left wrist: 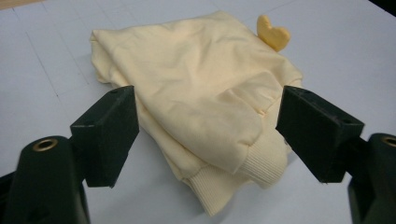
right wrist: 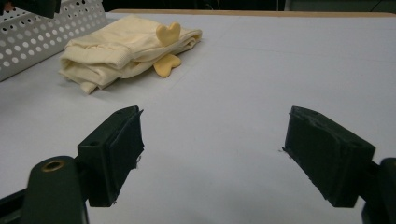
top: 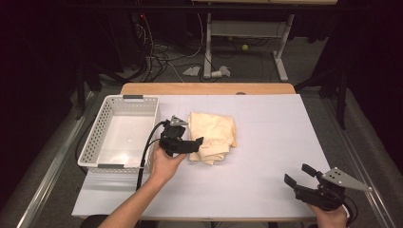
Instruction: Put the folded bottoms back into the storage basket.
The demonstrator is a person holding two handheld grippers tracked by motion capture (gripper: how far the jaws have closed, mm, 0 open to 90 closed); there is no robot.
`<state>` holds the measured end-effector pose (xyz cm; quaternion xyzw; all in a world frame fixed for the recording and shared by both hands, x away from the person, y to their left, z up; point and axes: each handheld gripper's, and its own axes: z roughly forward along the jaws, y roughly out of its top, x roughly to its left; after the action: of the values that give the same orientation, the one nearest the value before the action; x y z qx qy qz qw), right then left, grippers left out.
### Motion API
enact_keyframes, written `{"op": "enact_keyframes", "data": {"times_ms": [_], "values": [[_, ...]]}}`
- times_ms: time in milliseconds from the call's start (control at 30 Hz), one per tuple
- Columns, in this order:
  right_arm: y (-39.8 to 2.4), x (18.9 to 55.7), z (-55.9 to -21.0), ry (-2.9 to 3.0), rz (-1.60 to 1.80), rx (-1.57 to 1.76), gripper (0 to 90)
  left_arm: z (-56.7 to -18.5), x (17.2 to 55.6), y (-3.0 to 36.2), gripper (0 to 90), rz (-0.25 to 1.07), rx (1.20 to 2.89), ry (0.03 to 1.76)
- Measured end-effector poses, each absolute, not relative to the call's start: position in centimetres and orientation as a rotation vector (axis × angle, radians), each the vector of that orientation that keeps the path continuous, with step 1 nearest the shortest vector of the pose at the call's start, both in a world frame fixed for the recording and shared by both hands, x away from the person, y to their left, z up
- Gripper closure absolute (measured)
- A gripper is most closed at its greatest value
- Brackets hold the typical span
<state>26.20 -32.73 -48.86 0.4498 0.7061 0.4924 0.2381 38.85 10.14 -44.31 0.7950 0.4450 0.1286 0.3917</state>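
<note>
My left gripper (left wrist: 205,135) stands wide before the folded pale-yellow sweatshirt (left wrist: 196,93); right gripper (right wrist: 229,154) wide, empty. Soft, light, likely floppy: I judge the ribbed cuff (left wrist: 261,163) best hold.

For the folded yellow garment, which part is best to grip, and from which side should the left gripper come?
Probably the thick folded edge with the ribbed cuffs, at the garment's end nearest the basket. The left gripper already faces it, jaws open to either side. The layers there are stacked and bulge above the table, so one low pinch from that side could catch them all.
</note>
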Motion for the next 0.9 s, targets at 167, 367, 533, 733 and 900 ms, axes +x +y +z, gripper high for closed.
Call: {"op": "enact_keyframes", "data": {"times_ms": [167, 367, 533, 733, 900], "values": [[-32.7, 26.2, -48.9, 1.936, 1.348, 1.234, 19.9, -44.1, 39.9, 9.8, 19.9, 0.321, 2.043, 1.150], [-32.7, 26.2, -48.9, 1.937, 1.348, 1.234, 19.9, -44.1, 41.4, 9.3, 19.9, 0.307, 2.071, 1.191], [-32.7, 26.2, -48.9, 1.938, 1.348, 1.231, 19.8, -44.7, 42.8, 8.9, 20.9, 0.253, 2.098, 1.244], [-32.7, 26.2, -48.9, 1.941, 1.349, 1.230, 19.8, -45.3, 43.9, 8.8, 20.9, 0.212, 2.106, 1.289], [-32.7, 26.2, -48.9, 1.941, 1.349, 1.229, 19.9, -45.7, 44.7, 8.8, 20.9, 0.199, 2.113, 1.323]]}}
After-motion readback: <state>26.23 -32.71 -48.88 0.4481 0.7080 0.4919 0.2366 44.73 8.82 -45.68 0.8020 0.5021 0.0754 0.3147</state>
